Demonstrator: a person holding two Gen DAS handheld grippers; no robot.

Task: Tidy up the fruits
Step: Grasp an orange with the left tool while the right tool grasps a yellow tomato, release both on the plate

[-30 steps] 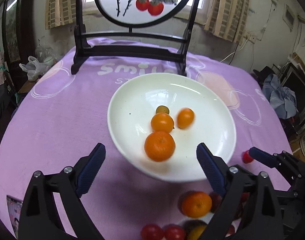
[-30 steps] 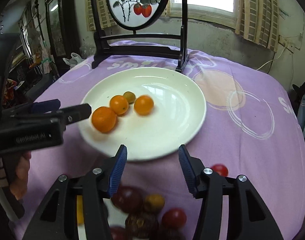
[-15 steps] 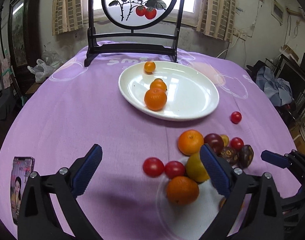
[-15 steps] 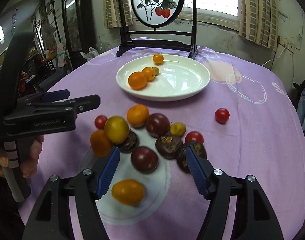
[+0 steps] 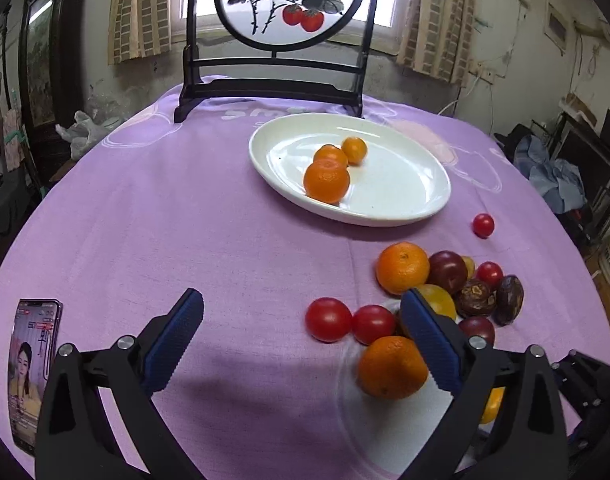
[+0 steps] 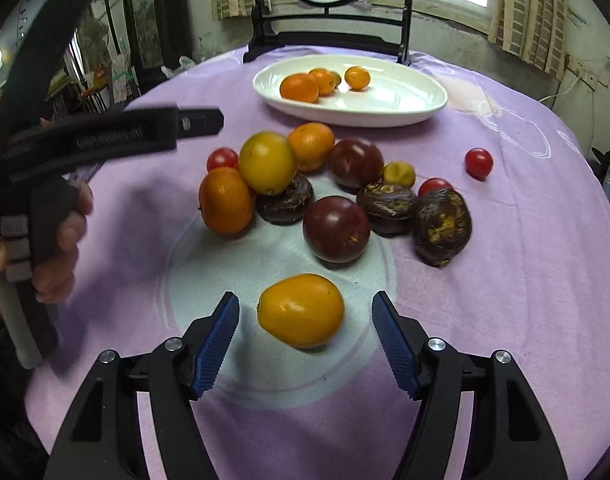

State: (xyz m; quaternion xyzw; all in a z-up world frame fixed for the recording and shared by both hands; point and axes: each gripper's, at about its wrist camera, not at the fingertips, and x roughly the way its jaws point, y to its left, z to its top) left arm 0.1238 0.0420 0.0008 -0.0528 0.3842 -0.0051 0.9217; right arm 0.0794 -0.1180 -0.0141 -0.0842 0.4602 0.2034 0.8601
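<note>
Purple cloth (image 5: 185, 220) covers the round table, and at its far left edge lies a phone (image 5: 31, 372) with its screen lit. Next to it hangs the left gripper (image 5: 301, 336), its blue jaws spread wide over bare cloth with nothing between them — they have just been opening a little more. In the right wrist view a hand (image 6: 61, 240) wraps the handle of that same tool. Past the jaws sit two red cherry tomatoes (image 5: 328, 319) side by side, touching, and just beside them a big orange (image 5: 391, 367) that lies partly behind the right-hand jaw. Farther back is the white plate (image 5: 409, 188) with three small oranges (image 5: 327, 181) bunched on its left part. Right of the plate's near edge is the heap of loose fruit: another orange, a yellow fruit (image 6: 267, 162), dark plums (image 6: 336, 229) and wrinkled brown fruits (image 6: 442, 224). One cherry tomato (image 6: 478, 163) sits alone, well apart on the right. The right gripper (image 6: 305, 340) points down at a yellow-orange oval fruit (image 6: 301, 310) — its jaws stand apart on either side and do not touch it, and they have just been opening too.
</note>
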